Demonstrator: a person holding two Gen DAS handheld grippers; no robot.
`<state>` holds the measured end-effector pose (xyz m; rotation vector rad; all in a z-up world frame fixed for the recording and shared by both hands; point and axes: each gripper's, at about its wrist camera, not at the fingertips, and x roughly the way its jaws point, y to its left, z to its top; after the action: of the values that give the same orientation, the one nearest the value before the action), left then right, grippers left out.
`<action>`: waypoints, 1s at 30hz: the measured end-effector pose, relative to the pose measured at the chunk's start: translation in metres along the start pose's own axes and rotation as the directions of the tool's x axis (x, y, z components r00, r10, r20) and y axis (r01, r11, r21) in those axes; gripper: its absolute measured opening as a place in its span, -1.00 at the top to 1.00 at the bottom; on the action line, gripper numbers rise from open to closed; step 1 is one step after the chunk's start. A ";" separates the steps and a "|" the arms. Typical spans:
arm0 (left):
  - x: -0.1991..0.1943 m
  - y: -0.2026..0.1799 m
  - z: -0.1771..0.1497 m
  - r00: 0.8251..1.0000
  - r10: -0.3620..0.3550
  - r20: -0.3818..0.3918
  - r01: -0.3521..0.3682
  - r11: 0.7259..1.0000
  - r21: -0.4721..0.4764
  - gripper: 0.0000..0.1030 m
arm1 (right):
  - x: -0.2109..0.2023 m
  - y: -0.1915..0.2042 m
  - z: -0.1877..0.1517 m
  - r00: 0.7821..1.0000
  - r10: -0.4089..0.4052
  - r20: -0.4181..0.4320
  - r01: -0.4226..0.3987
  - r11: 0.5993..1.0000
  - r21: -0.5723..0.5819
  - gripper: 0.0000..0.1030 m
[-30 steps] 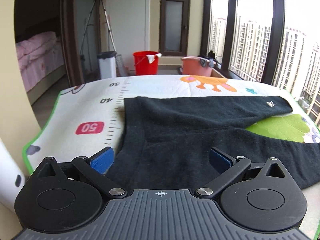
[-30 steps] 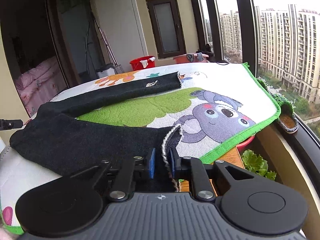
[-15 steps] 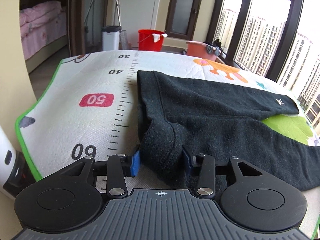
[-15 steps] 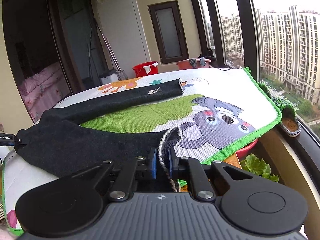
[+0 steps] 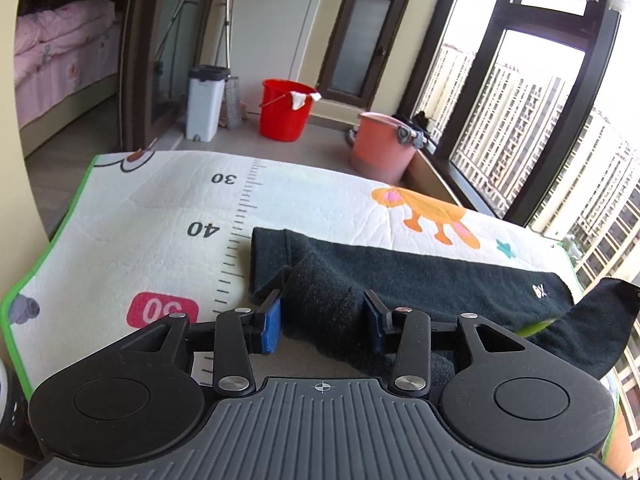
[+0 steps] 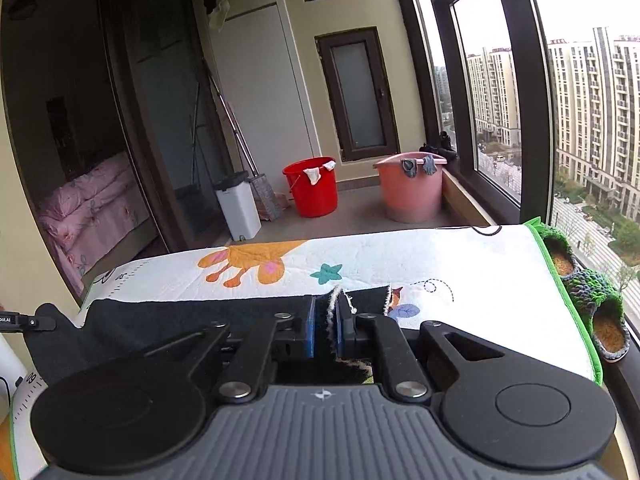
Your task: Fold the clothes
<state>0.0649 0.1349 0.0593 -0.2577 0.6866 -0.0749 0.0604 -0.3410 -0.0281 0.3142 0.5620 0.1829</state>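
A pair of black fleece trousers (image 5: 420, 280) lies on a printed play mat (image 5: 152, 216). My left gripper (image 5: 324, 326) is shut on a bunched waist corner of the trousers and holds it off the mat. My right gripper (image 6: 326, 326) is shut on a leg cuff with a white knitted edge (image 6: 334, 308), lifted above the far leg (image 6: 180, 316). The lifted leg end also shows at the right of the left wrist view (image 5: 608, 320). The left gripper's tip (image 6: 36, 322) shows at the left edge of the right wrist view.
The mat covers a raised surface with green edging (image 6: 560, 292). Green knitted slippers (image 6: 596, 304) sit by the window sill on the right. On the floor beyond stand a red bucket (image 5: 284, 110), a pink tub (image 5: 384, 148) and a white bin (image 5: 206, 102).
My left gripper closed on the waist corner and lifted it forward over the trousers. My right gripper carried the cuff up and over toward the far leg.
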 end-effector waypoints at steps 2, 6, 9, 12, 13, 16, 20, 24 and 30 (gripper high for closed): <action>0.013 0.003 0.013 1.000 -0.003 -0.007 0.003 0.999 -0.034 0.10 | 0.013 0.000 0.017 1.000 0.004 -0.002 -0.004 1.000 0.011 0.82; 0.039 0.015 0.029 1.000 0.021 0.002 -0.021 0.993 -0.114 0.07 | 0.047 -0.006 0.037 0.999 -0.037 -0.008 0.038 0.997 0.066 0.84; 0.062 0.025 0.035 0.991 0.132 0.004 -0.131 0.984 -0.119 0.11 | 0.071 -0.018 0.038 0.992 -0.127 -0.007 0.127 0.987 0.100 0.83; 0.080 0.035 0.033 0.982 0.185 -0.027 -0.187 0.977 -0.107 0.10 | 0.070 -0.017 0.032 0.992 -0.126 0.010 0.126 0.991 0.041 0.80; 0.083 0.040 0.033 0.981 0.190 -0.037 -0.193 0.975 -0.108 0.10 | 0.070 -0.016 0.031 0.992 -0.125 0.015 0.125 0.992 0.021 0.72; 0.081 0.045 0.027 0.987 0.159 -0.034 -0.161 0.981 -0.108 0.06 | 0.045 0.018 0.018 1.000 -0.014 -0.004 0.014 0.991 -0.137 0.18; 0.068 0.030 0.024 0.988 0.156 0.009 -0.156 0.988 -0.012 -0.06 | 0.003 0.080 -0.002 0.981 0.172 -0.090 -0.194 0.909 -0.370 -0.12; 0.056 0.021 0.025 0.995 0.094 0.037 -0.095 0.995 0.027 -0.18 | -0.011 0.143 -0.046 0.933 0.286 -0.219 -0.360 0.761 -0.539 -0.21; 0.006 0.005 0.017 0.977 -0.064 0.201 0.002 0.955 0.295 -0.75 | 0.014 0.193 -0.079 0.908 0.300 -0.294 -0.420 0.667 -0.615 -0.27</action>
<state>0.0804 0.1420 0.0668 0.0103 0.4535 -0.1785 0.0126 -0.1380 -0.0327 -0.3127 0.5588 0.7937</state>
